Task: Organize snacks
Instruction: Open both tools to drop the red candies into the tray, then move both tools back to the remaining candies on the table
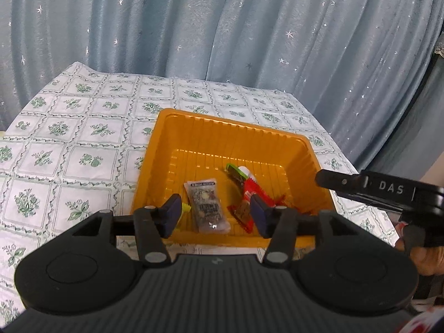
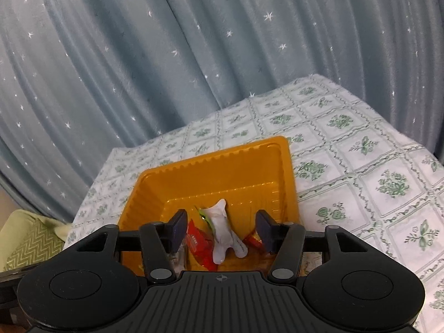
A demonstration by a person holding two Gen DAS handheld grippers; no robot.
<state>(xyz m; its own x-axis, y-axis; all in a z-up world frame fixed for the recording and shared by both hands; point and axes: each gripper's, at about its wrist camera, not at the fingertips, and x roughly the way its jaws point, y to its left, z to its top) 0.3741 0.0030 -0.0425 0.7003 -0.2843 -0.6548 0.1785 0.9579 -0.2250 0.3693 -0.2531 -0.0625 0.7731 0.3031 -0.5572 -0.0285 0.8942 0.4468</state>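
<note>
From the left wrist view, the left tongs point(image 1: 213, 213) hang over the near rim of the orange ribbed plastic tray point(image 1: 177, 144) with both pads spread wide and nothing between them. The tray sits on the bench under a white cloth printed with green flowers point(image 1: 69, 138). Inside it lie a clear rectangular packet of dark snack pieces point(image 1: 206, 206), a red wrapped snack with a white end point(image 1: 249, 186) and a small green-edged packet point(image 1: 233, 170); a yellow-green scrap point(image 1: 185, 208) shows behind the left pad. The right tongs point(image 1: 330, 179) reach in over the tray's right rim, seen side-on, so this view does not settle their spread.

From the right wrist view, the right tongs point(image 2: 220, 231) are parted and empty, above the tray point(image 2: 288, 183). Between the pads, lower down, lie a white crumpled wrapper point(image 2: 222, 230) and red packets point(image 2: 198, 242).

Judging from this, the snacks are already gathered in the tray and a drop looks finished. No loose snack shows on the cloth, so the next move probably calls for lifting both tongs clear without catching the rim.
</note>
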